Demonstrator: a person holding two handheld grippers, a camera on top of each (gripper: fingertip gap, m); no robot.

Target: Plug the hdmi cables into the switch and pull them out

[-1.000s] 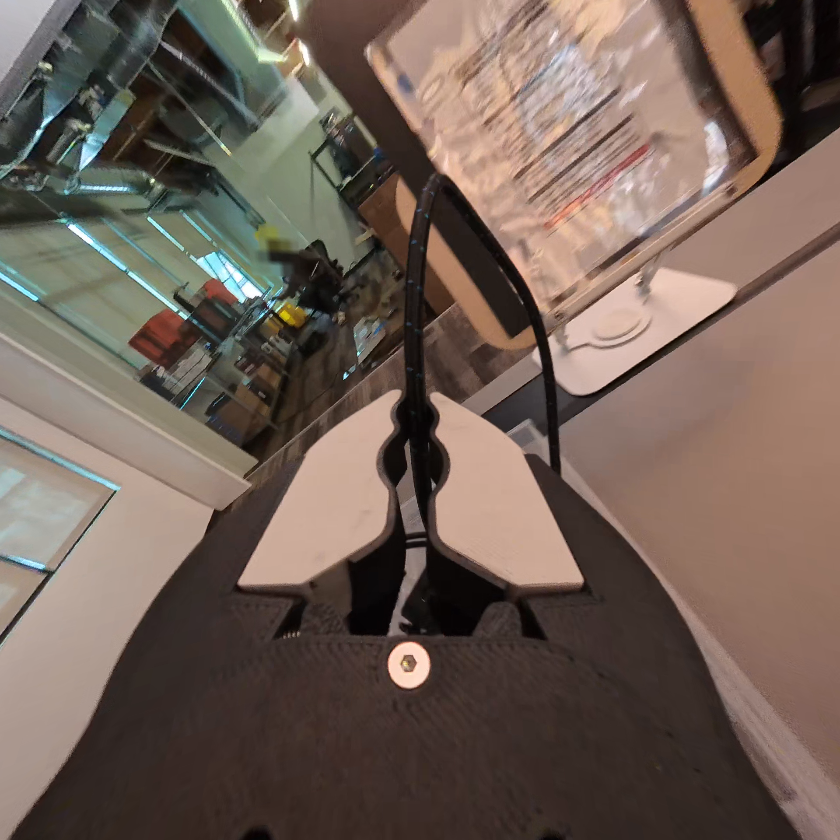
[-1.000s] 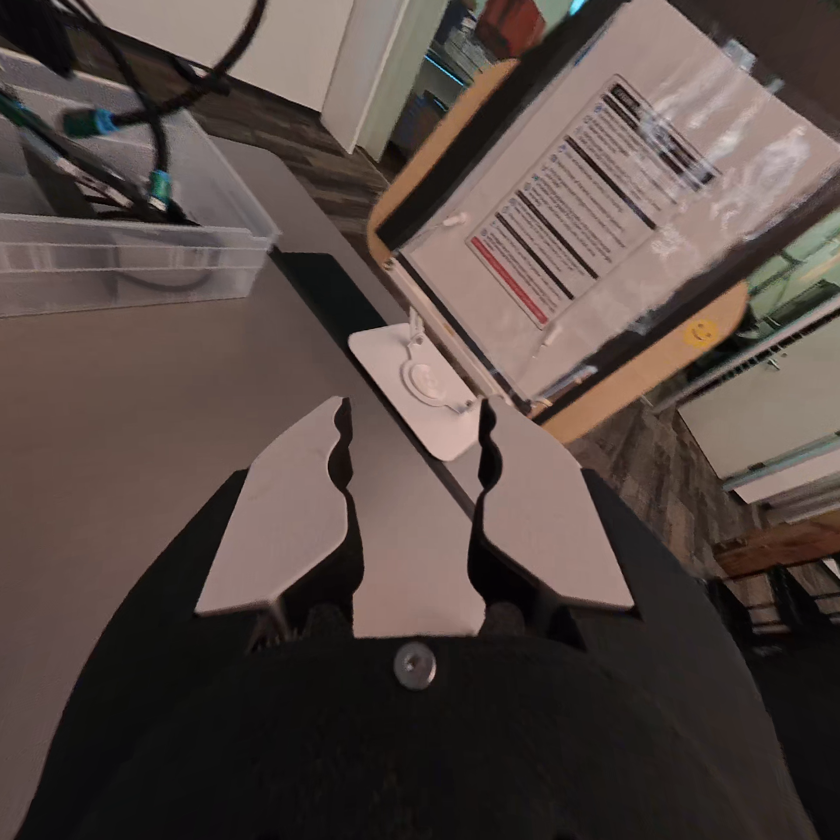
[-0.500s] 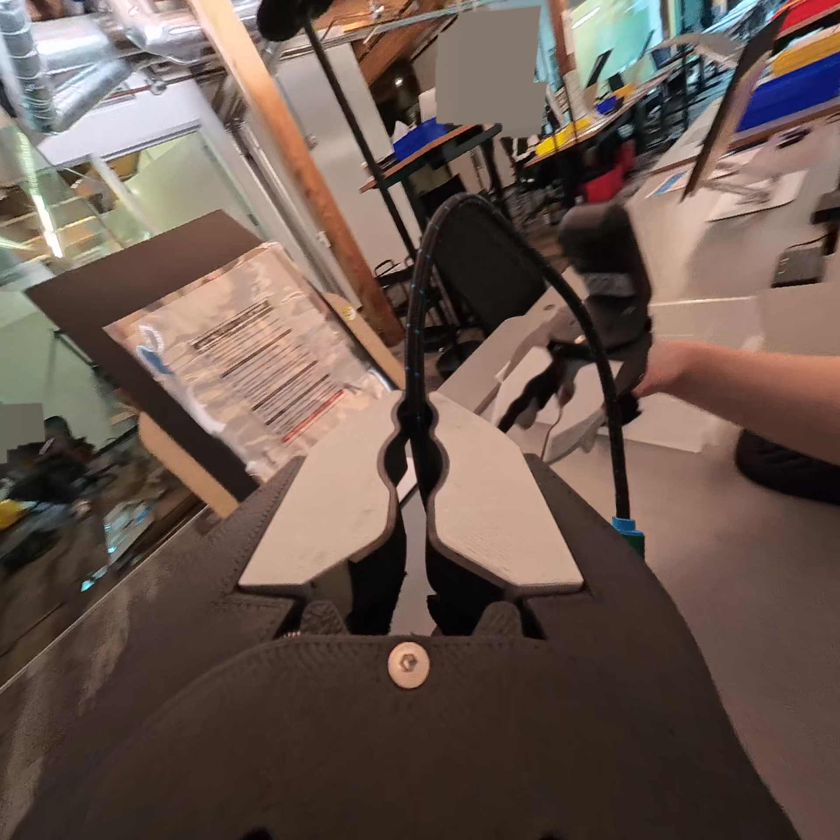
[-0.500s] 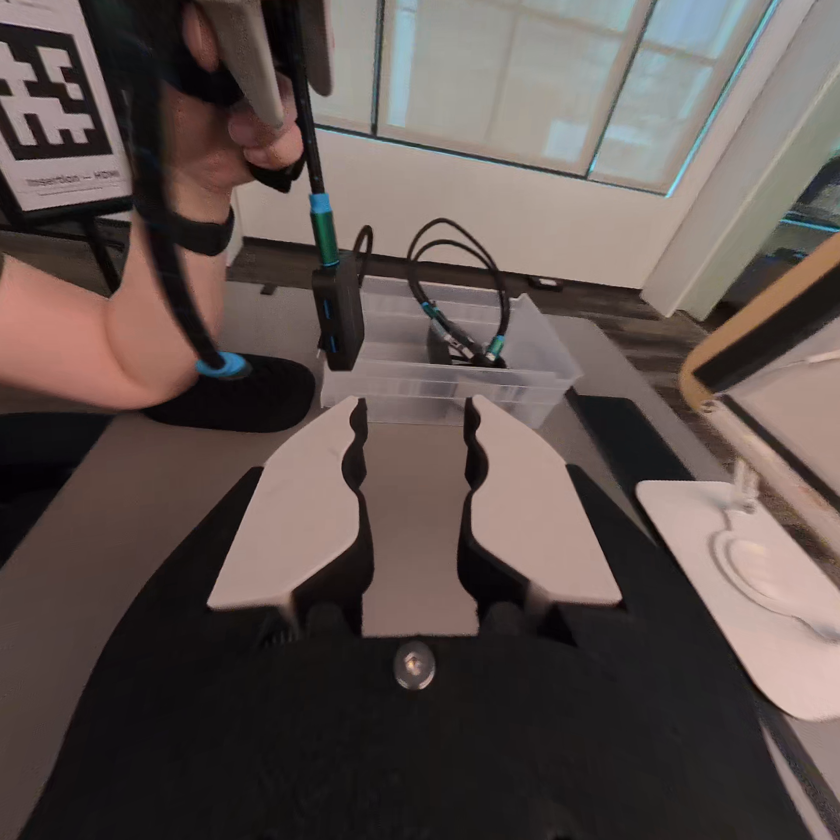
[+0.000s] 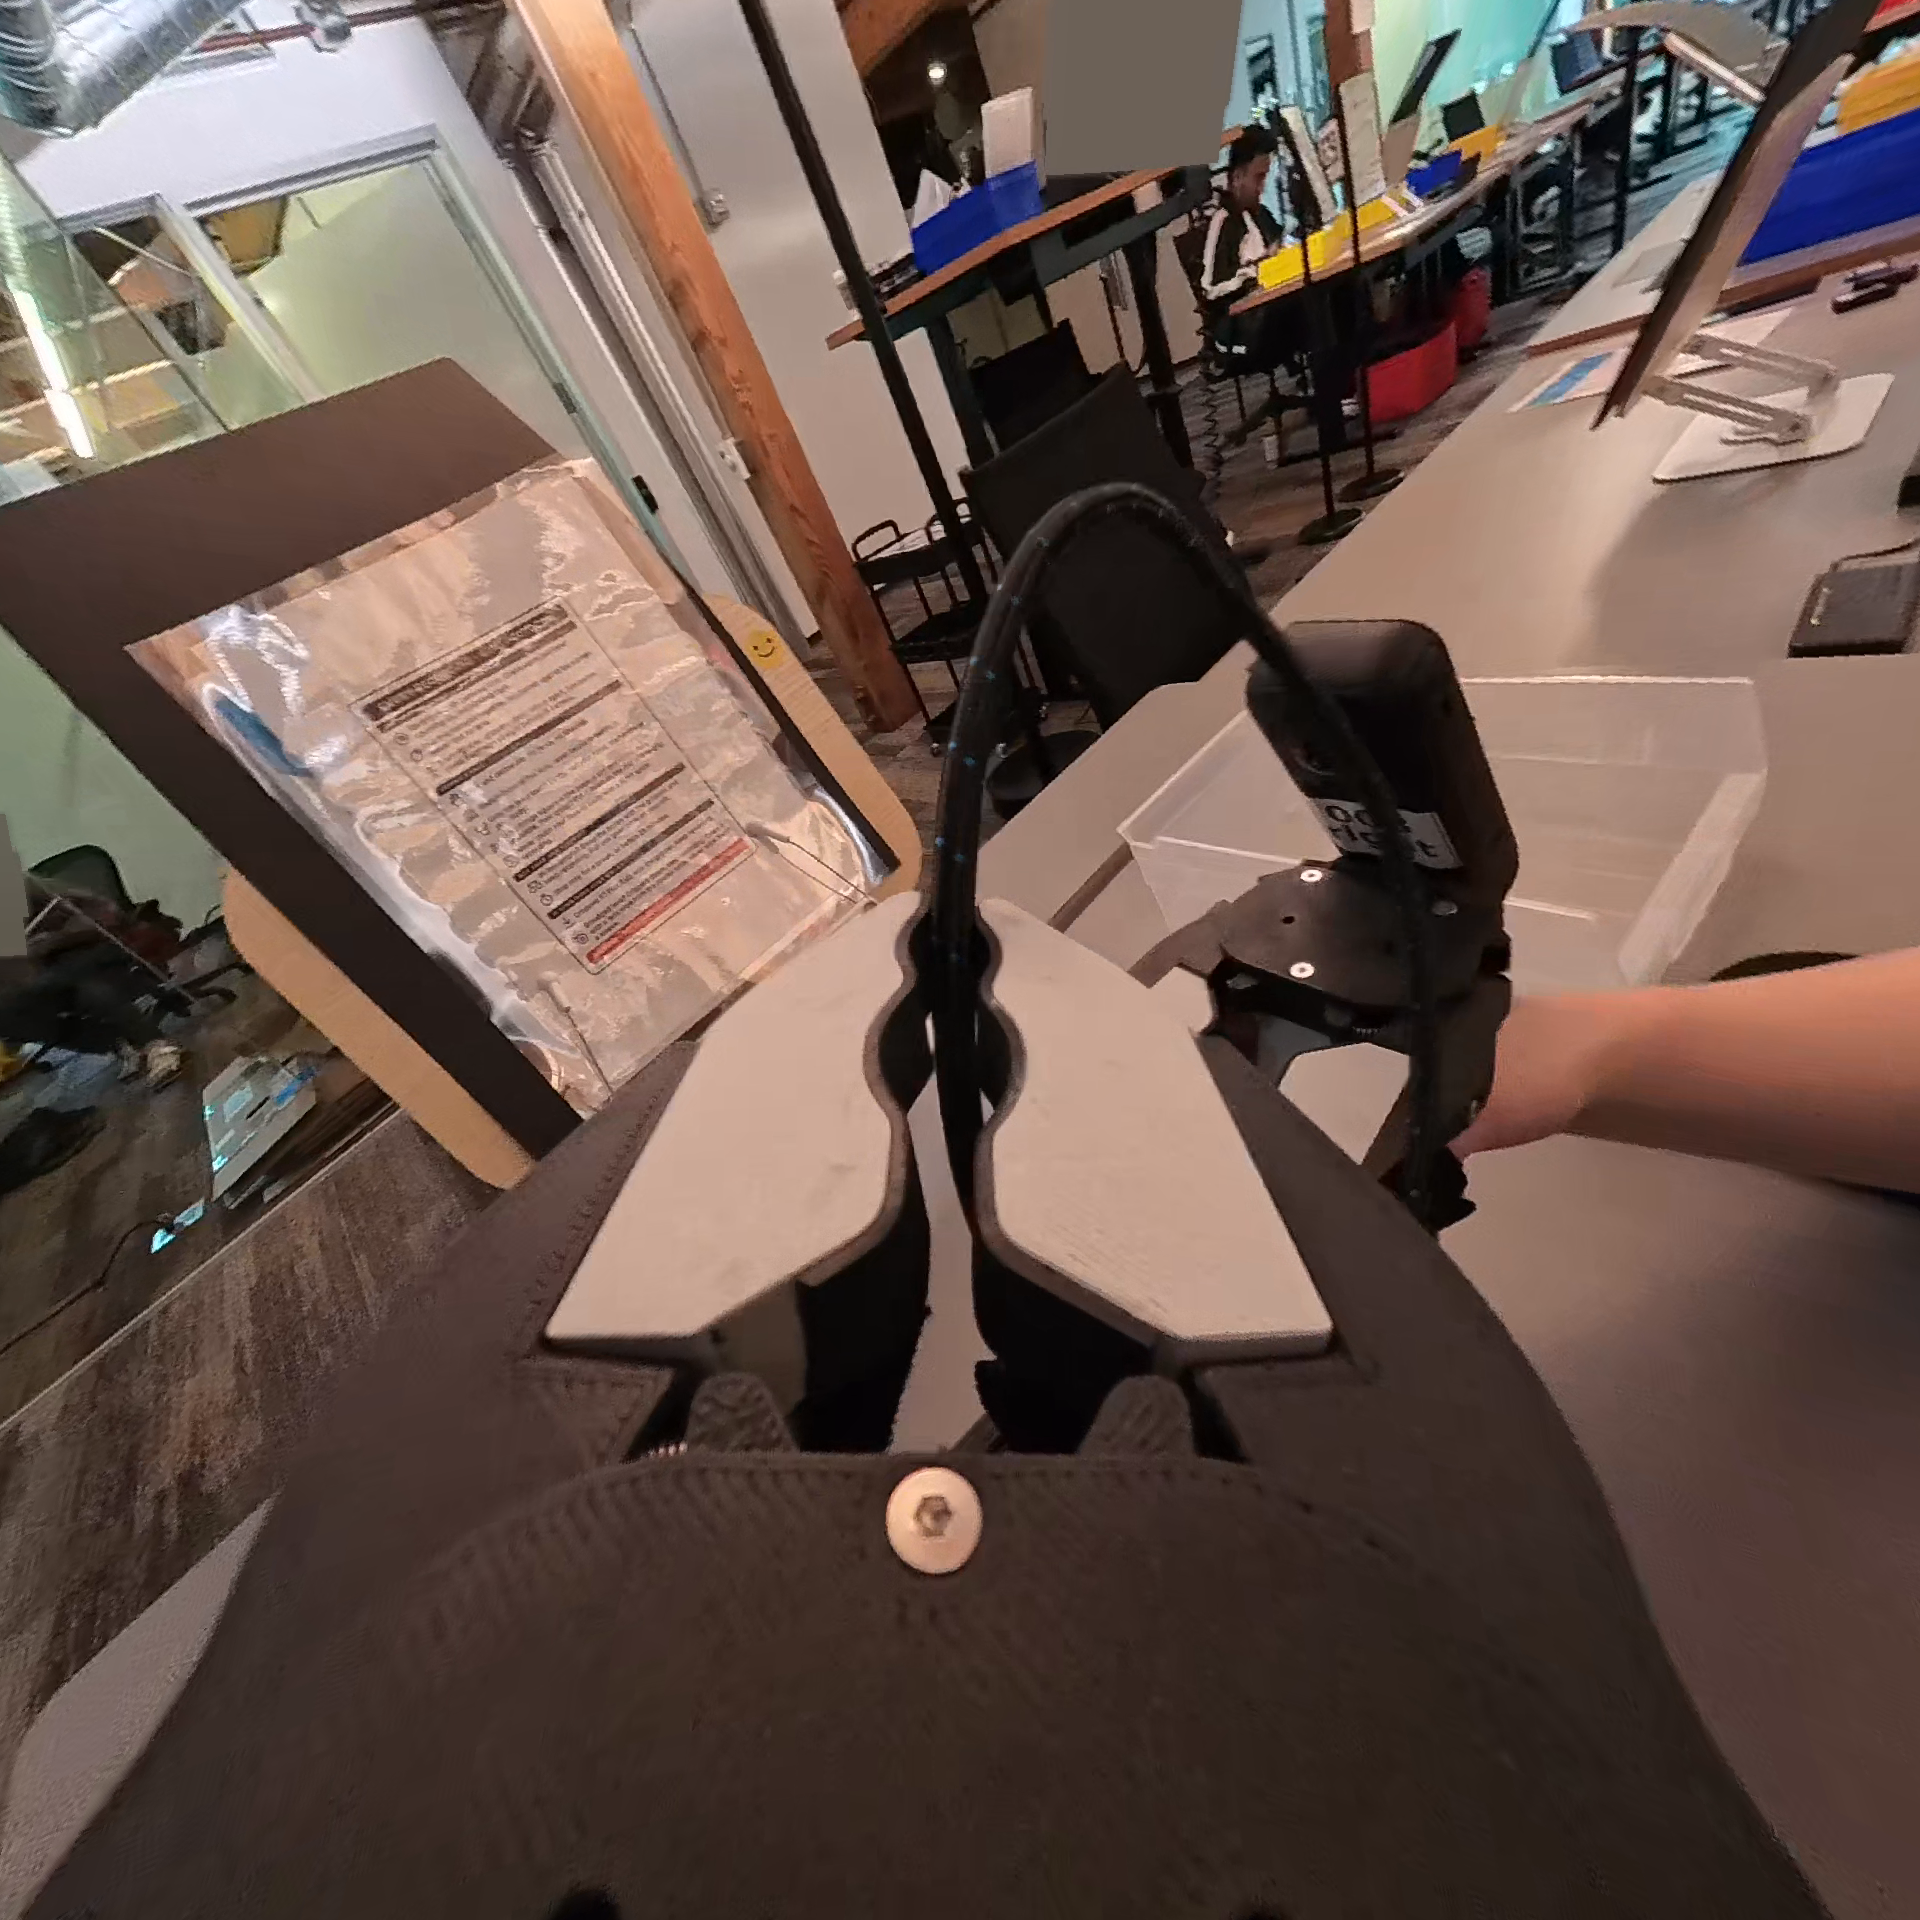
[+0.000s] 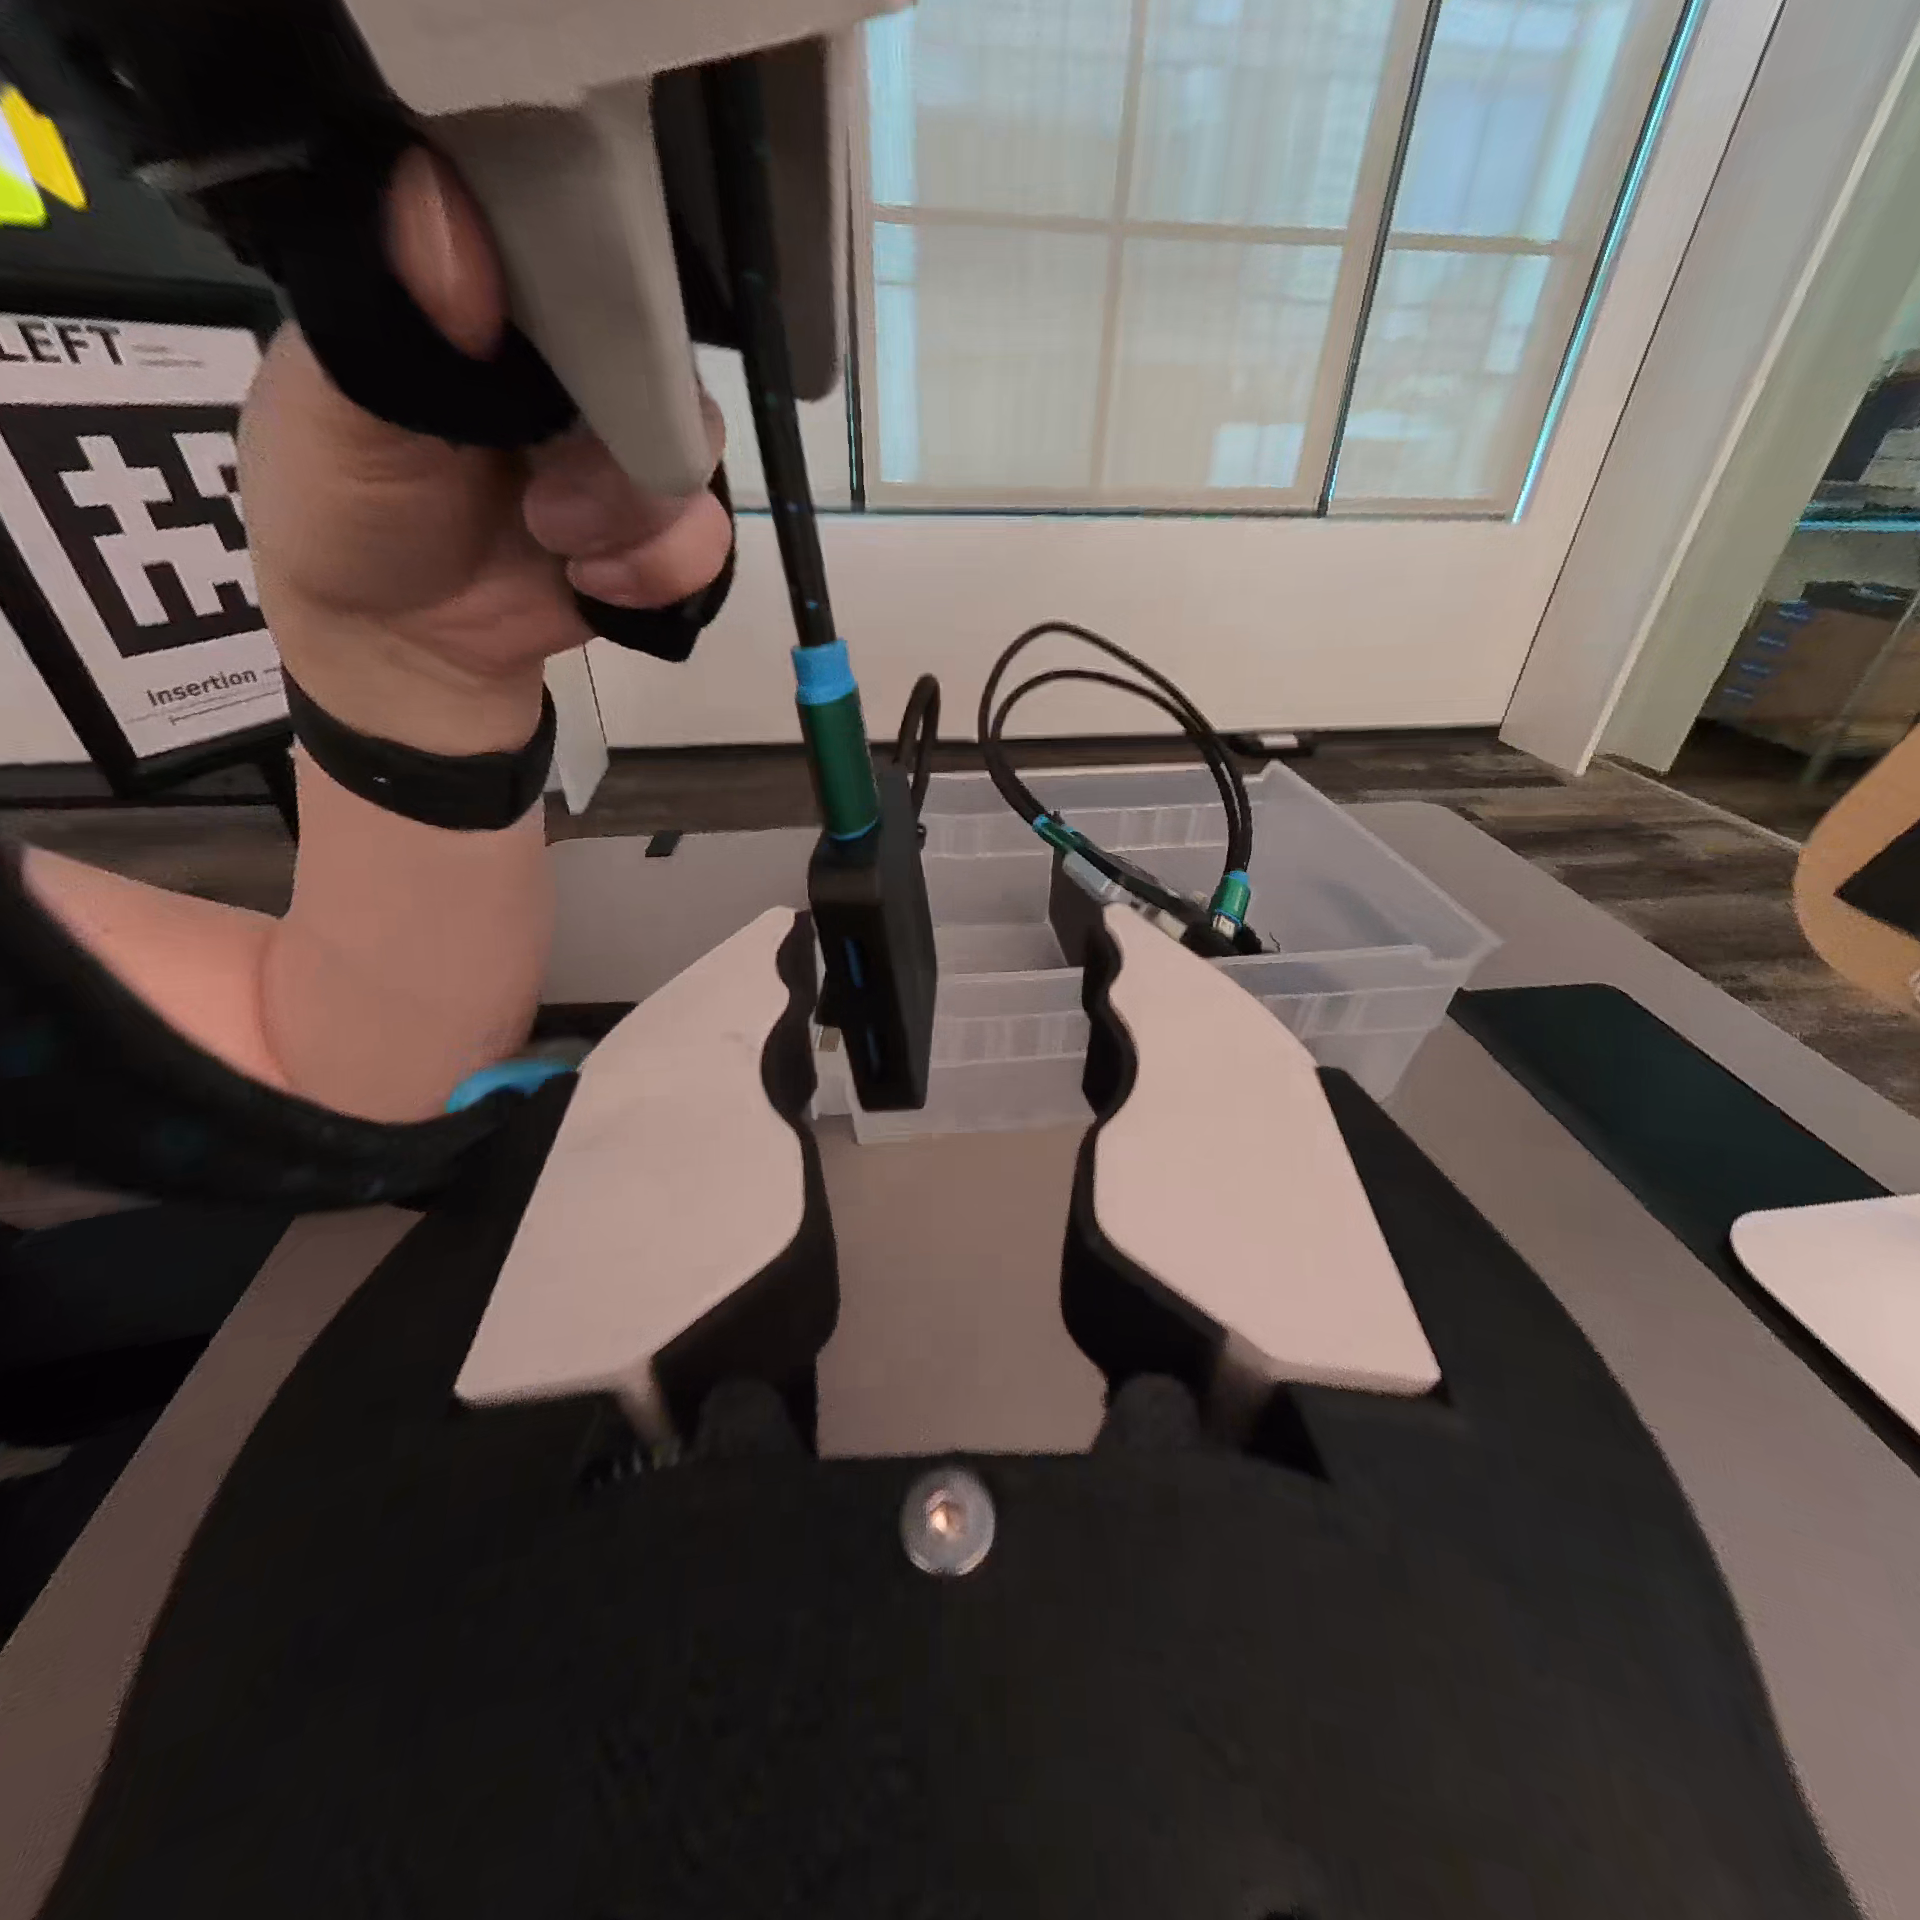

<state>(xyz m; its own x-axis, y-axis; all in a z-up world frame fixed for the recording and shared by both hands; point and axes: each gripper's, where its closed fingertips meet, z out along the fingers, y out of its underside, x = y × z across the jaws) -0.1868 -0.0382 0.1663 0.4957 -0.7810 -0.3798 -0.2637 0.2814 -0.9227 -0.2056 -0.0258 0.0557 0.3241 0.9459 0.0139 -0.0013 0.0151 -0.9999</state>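
Observation:
My left gripper (image 5: 951, 935) is shut on a black braided HDMI cable (image 5: 1091, 520) that loops up and over to the right. In the right wrist view the left gripper (image 6: 727, 208) is high at the top. The cable runs down from it to a green plug (image 6: 836, 758) seated in a small black switch (image 6: 883, 966), which hangs in the air above the grey table (image 6: 935, 1299). My right gripper (image 6: 951, 935) is open and empty. The switch hangs between its fingertips, nearer the left one; I cannot tell if they touch. The right gripper also shows in the left wrist view (image 5: 1351, 935).
A clear plastic bin (image 6: 1351, 935) behind the switch holds more black cables (image 6: 1122, 748) with green plugs. A black mat (image 6: 1662, 1101) and a white stand base (image 6: 1849, 1309) lie at right. A board with a plastic-covered sheet (image 5: 540, 790) stands at the table's edge. A person's forearm (image 6: 416, 883) is at left.
Both views have swung round. The right gripper turned from the board to face the bin, then closed in on the hanging switch, which now sits between its open fingers. The left gripper still holds the cable.

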